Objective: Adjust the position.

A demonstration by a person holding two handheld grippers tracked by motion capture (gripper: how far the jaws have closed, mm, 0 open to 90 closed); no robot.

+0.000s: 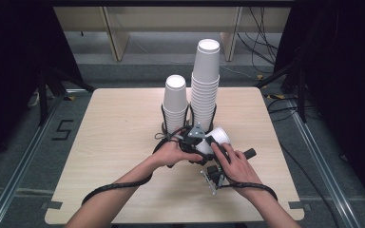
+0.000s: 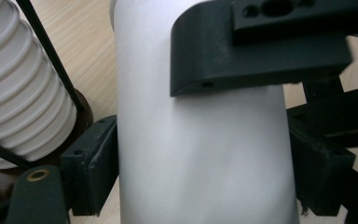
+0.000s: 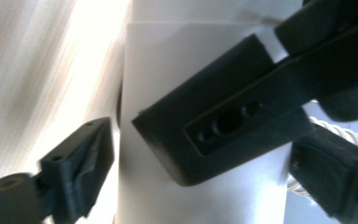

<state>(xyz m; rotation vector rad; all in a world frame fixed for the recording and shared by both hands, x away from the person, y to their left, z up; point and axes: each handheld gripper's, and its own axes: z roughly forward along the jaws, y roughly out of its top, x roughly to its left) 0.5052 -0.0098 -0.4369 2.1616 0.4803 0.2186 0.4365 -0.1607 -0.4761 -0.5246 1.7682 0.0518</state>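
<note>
High view: floor mark (image 1: pixel 62 129) "5".

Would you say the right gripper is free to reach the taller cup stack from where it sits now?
Probably not directly: the loose cup and the left gripper holding it lie between the right gripper and the taller stack.

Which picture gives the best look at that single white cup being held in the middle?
The left gripper view: the cup fills it, its white wall clamped between black jaws. The right gripper view shows the same cup, tilted and washed out. The high view shows it small, half hidden by hands.
</note>
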